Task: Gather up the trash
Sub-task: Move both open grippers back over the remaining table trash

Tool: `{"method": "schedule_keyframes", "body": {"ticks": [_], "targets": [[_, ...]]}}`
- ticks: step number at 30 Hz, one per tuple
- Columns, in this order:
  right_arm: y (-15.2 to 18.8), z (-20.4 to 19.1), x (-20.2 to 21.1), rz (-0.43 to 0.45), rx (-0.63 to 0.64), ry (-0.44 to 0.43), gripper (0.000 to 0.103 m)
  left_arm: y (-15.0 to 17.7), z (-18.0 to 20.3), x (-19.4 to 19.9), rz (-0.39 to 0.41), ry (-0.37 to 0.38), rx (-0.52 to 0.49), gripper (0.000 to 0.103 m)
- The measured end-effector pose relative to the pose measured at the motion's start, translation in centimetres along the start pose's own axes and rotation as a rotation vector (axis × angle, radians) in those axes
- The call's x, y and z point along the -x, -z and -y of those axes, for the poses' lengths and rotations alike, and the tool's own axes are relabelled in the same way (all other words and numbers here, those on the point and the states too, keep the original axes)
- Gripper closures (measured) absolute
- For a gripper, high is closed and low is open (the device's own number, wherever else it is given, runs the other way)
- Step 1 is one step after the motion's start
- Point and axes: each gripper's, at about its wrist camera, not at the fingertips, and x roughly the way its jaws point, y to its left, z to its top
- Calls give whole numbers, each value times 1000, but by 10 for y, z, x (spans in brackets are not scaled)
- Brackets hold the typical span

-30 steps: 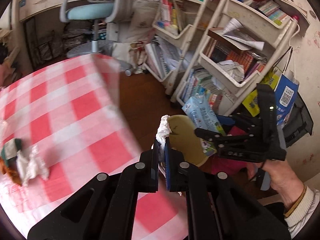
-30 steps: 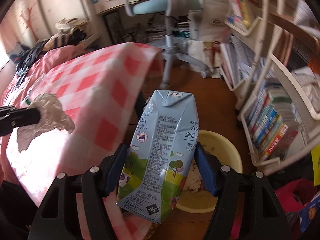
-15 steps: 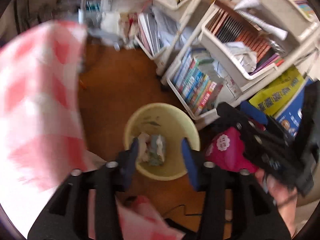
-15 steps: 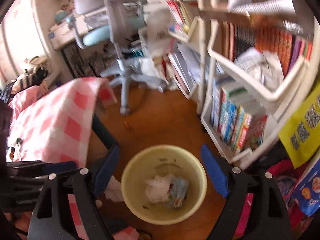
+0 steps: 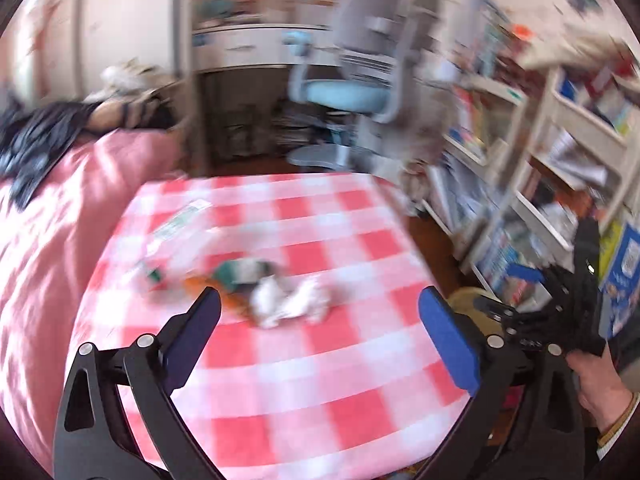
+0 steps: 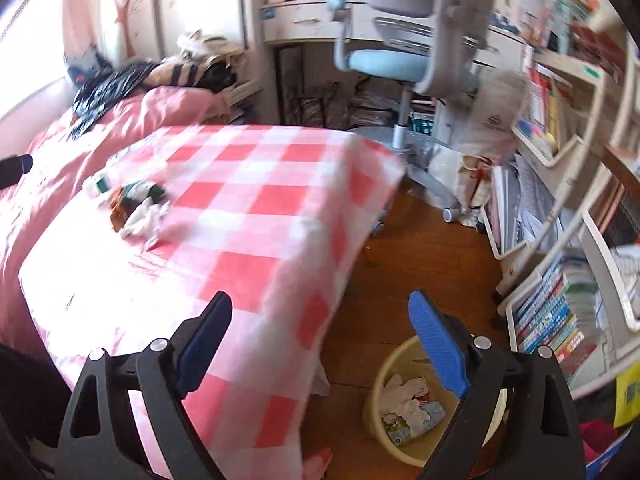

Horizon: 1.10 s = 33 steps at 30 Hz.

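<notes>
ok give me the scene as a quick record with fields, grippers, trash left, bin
left gripper: jaws opening, nothing between the fingers
right gripper: jaws opening, nothing between the fingers
trash left: crumpled white tissue, green and orange wrappers on the checked tablecloth
bin: yellow bin on the floor beside the table, holding tissues and a carton

We are in a home bedroom: a bed with pink bedding on the left, a desk and swivel chair at the far wall, crowded bookshelves on the right.
</notes>
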Motion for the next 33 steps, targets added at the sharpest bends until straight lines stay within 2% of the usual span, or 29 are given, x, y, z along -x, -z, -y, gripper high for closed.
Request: {"method": "schedule_keyframes", "body": {"ticks": [2, 4, 10, 15, 20, 26, 33], "targets": [[-7, -12, 0, -4, 2, 5, 17, 5, -35, -5, -38, -35, 55, 7], [-13, -22, -2, 4, -4, 1, 16, 6, -61, -13, -86, -105, 92, 7], [-30, -73, -18, -6, 37, -22, 15, 4, -106, 1, -47, -111, 132, 7], [-37, -118, -29, -28, 132, -65, 15, 6, -122, 3, -53, -131, 119, 7], [-39, -145, -30, -30, 190, -99, 15, 8, -137, 4, -70, -158, 120, 7], [-40, -163, -37, -40, 227, -113, 14, 10, -143, 3, -90, -154, 125, 7], [-38, -176, -40, -45, 278, -119, 14, 13, -140, -1, -111, -165, 54, 7]]}}
